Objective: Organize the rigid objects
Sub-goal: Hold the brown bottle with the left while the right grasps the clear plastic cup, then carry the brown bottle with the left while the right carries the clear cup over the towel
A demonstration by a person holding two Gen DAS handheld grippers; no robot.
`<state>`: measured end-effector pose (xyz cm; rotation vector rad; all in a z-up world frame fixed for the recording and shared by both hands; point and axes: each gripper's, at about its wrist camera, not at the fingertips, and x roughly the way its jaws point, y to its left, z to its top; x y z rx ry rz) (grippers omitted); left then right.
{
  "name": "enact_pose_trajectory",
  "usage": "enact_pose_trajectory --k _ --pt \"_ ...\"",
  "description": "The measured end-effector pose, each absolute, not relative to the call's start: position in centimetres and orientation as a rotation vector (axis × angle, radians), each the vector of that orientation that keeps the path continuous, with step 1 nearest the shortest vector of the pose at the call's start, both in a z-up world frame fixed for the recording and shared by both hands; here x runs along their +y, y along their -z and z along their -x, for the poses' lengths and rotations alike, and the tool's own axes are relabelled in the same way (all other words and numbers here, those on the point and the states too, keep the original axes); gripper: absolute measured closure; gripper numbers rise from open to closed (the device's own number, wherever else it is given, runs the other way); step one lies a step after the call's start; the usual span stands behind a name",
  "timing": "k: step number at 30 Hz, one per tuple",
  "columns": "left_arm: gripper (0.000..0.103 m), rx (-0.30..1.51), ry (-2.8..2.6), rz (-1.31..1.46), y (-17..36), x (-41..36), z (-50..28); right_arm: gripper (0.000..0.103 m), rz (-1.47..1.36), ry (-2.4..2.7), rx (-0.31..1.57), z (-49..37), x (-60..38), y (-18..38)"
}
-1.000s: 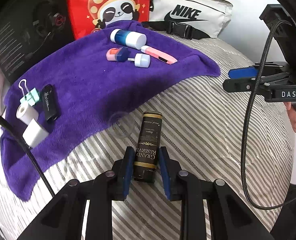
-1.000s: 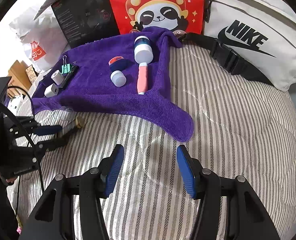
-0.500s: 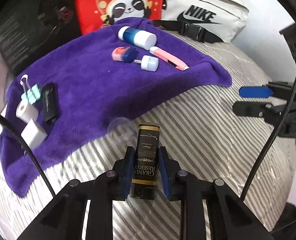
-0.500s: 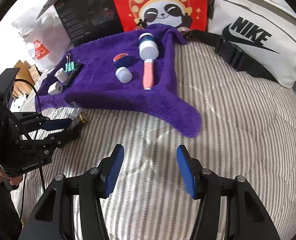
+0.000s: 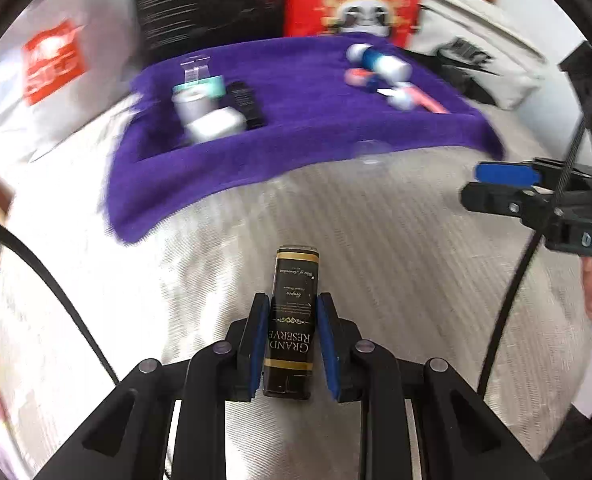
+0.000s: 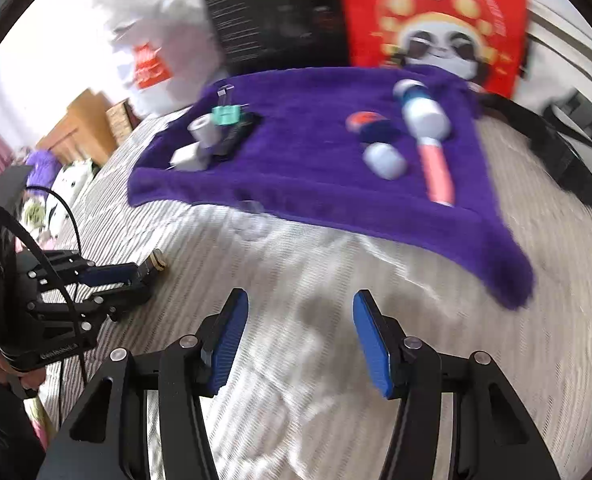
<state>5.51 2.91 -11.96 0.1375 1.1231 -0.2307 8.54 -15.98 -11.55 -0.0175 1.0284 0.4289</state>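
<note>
My left gripper (image 5: 291, 320) is shut on a small black bottle with a gold label (image 5: 293, 300), held above the striped bedcover. The right wrist view shows that gripper (image 6: 135, 274) from the side at the left, with the bottle's gold end (image 6: 157, 260) sticking out. My right gripper (image 6: 300, 320) is open with nothing between its fingers, over the bedcover just short of the purple towel (image 6: 316, 152). On the towel lie a white-and-blue cylinder (image 6: 420, 108), a pink stick (image 6: 436, 168), a white cap (image 6: 384, 160), a mint binder clip (image 6: 225, 114), a black stick (image 6: 235, 136) and white pieces.
A red panda bag (image 6: 436, 20), a black box (image 6: 275, 12) and a white Nike bag (image 5: 476, 60) stand behind the towel. A white shopping bag (image 5: 51, 68) lies at the left. A small clear disc (image 6: 249, 222) sits at the towel's near edge.
Both grippers have swung sideways over the bed, so the towel now sits further right in each view. The left gripper keeps hold of the bottle; the right stays open.
</note>
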Motion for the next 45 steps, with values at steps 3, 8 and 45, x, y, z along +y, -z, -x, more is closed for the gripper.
enact_pose_trajectory --k 3,8,45 --pt "0.080 1.120 0.179 -0.123 11.7 4.6 -5.6 0.049 0.060 -0.439 1.014 -9.0 -14.0 12.0" --pt "0.080 1.117 0.123 -0.075 12.0 6.8 -6.0 0.049 0.040 -0.442 1.016 -10.4 -12.7 12.8" --pt "0.080 1.124 0.110 -0.015 12.2 7.0 -6.6 0.077 0.142 -0.387 0.953 -9.5 -14.3 11.7"
